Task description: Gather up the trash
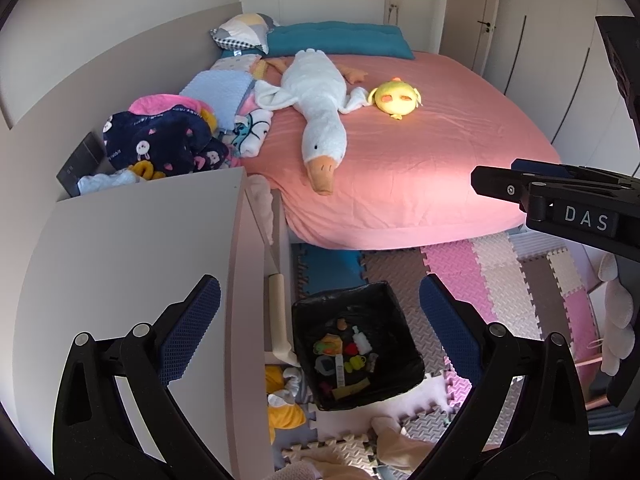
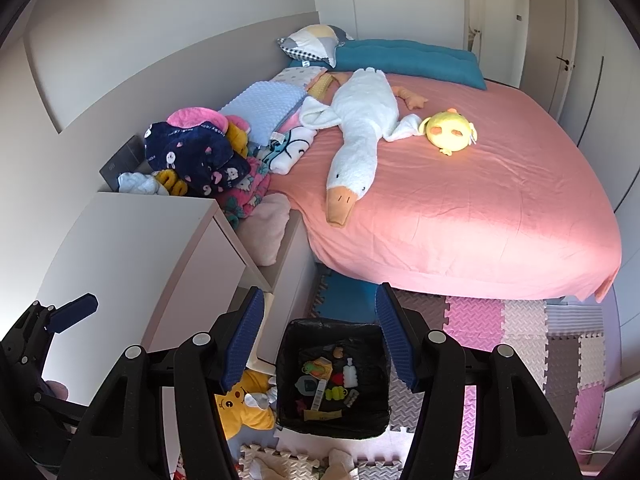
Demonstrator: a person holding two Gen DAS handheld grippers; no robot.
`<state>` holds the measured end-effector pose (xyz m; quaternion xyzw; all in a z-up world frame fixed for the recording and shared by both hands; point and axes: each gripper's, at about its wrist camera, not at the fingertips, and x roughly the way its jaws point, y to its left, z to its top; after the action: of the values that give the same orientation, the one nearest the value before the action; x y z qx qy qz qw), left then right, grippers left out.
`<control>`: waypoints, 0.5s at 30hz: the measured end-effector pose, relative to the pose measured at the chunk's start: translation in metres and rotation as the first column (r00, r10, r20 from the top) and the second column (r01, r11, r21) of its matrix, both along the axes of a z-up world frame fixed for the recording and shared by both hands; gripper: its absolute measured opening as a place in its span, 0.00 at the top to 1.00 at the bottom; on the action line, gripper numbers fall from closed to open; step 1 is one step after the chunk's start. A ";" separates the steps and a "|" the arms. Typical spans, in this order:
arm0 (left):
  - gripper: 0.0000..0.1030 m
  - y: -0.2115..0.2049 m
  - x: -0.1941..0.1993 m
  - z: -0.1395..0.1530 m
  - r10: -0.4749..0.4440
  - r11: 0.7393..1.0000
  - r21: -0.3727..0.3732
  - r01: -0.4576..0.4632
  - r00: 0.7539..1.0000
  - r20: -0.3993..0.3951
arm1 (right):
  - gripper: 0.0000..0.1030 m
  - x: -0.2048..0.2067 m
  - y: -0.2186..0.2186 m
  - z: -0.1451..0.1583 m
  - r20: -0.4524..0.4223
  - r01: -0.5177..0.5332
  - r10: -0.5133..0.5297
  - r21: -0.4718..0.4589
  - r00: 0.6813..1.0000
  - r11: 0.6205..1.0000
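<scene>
Left hand-held gripper (image 1: 320, 312): blue-padded jaws spread wide, nothing between the pads. Right hand-held gripper (image 2: 320, 332): jaws parted to a middling gap, also holding nothing. Both point steeply down toward the floor. The trash bin (image 2: 286, 364), square and lined with a black bag, stands on the foam floor mat (image 2: 520, 332) just off the foot corner of the bed (image 2: 480, 208), beside the white bedside cabinet (image 2: 132, 248). In both wrist views the bin sits below and between the fingers, apart from them, not touched. Inside the bin lies a heap of small trash (image 2: 328, 380): a white bottle shape, green, red and yellow bits, a narrow white strip with print too small to read, a tan strip likewise unreadable. Writing: "DAS" in pale letters on the black body of the right hand-held gripper where it shows at the right edge of the left wrist view. Navy bunny-print clothing (image 2: 192, 156) at the head-side edge of the bed carries letters, too blurred to make out. White goose plush (image 2: 360, 128) lies across the bed's middle.
</scene>
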<state>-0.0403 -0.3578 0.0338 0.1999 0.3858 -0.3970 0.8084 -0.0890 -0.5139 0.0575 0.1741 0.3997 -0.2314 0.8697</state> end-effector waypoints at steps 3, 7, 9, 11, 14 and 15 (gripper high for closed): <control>0.07 -0.002 -0.002 -0.002 -0.004 1.000 -0.003 0.004 1.000 -0.005 | 0.43 0.000 0.000 0.000 -0.001 0.001 -0.001 -0.001 1.000 1.000; 0.07 -0.003 -0.002 -0.004 -0.006 1.000 -0.005 0.006 1.000 -0.008 | 0.43 0.000 0.000 -0.001 -0.002 0.001 -0.001 -0.001 1.000 1.000; 0.07 -0.003 -0.003 -0.004 -0.007 1.000 -0.006 0.007 1.000 -0.010 | 0.43 0.000 -0.001 -0.001 -0.002 0.001 -0.001 -0.002 1.000 1.000; 0.07 -0.004 -0.004 -0.005 -0.007 1.000 -0.011 0.006 1.000 -0.015 | 0.43 0.000 -0.001 -0.001 -0.003 0.000 0.000 0.000 1.000 1.000; 0.07 -0.004 -0.003 -0.006 -0.013 1.000 -0.018 0.012 0.999 -0.030 | 0.43 0.000 -0.001 0.000 -0.003 0.000 0.000 -0.003 1.000 1.000; 0.07 -0.004 -0.002 -0.006 -0.014 1.000 -0.018 0.014 0.999 -0.035 | 0.43 0.000 0.000 0.000 -0.002 0.002 -0.002 -0.001 1.000 1.000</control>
<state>-0.0427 -0.3618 0.0276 0.1886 0.3949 -0.4095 0.8005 -0.0885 -0.5142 0.0571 0.1739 0.4005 -0.2324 0.8691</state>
